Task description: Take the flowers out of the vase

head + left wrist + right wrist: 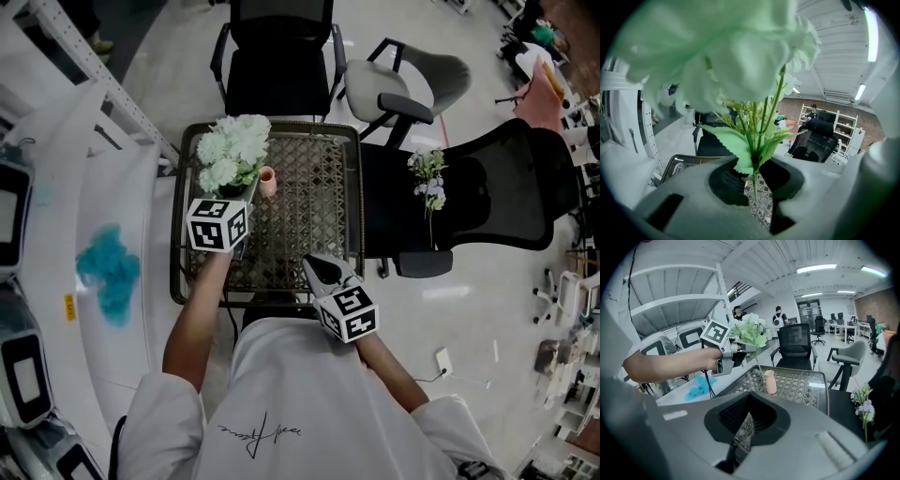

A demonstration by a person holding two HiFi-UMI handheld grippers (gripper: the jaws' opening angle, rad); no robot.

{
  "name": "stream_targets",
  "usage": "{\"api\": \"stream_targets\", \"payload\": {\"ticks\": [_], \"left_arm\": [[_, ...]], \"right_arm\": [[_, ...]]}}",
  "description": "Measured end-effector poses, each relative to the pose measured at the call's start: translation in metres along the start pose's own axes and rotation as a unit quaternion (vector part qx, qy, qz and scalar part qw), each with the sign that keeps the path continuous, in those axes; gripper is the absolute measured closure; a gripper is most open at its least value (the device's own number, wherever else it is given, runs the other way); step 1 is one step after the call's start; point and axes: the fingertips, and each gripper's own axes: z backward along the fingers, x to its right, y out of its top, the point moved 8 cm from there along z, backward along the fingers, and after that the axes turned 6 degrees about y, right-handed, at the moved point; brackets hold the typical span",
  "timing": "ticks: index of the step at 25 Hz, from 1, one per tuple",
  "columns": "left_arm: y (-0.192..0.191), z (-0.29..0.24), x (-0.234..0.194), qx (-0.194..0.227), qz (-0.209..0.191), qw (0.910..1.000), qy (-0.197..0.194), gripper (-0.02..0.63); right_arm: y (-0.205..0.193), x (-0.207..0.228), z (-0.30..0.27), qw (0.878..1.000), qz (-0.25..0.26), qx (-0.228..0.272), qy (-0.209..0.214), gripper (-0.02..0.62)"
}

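Holds the white flower bunch by its thin stem in the closed fingers of the left gripper, at the counter's 11 o'clock, with the pink vase at the blooms' 4 o'clock. Looks light, top-heavy, limp and slippery; best pinched low on the stem, never on the blooms. Leaves the right gripper drawn shut, empty.

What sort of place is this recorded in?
Probably an open-plan office or lab floor: black mesh office chair, white metal shelving, and rows of desks under ceiling strip lights.
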Motion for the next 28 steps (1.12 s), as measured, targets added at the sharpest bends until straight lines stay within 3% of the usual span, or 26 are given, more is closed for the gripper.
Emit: {"api": "stream_targets", "payload": {"ticks": [14,28], "left_arm": [[-0.016,0.019,0.018,-0.027,0.036,0.9983,-0.037,0.537],[-0.040,0.038,0.033,-0.035,0.058,0.9966,-0.047,0.537]], "right_arm": [[0.002,-0.001,0.012,1.000,0.010,0.019,0.010,0.591],[0.005,-0.006,0.020,0.999,0.022,0.037,0.013,0.591]]}}
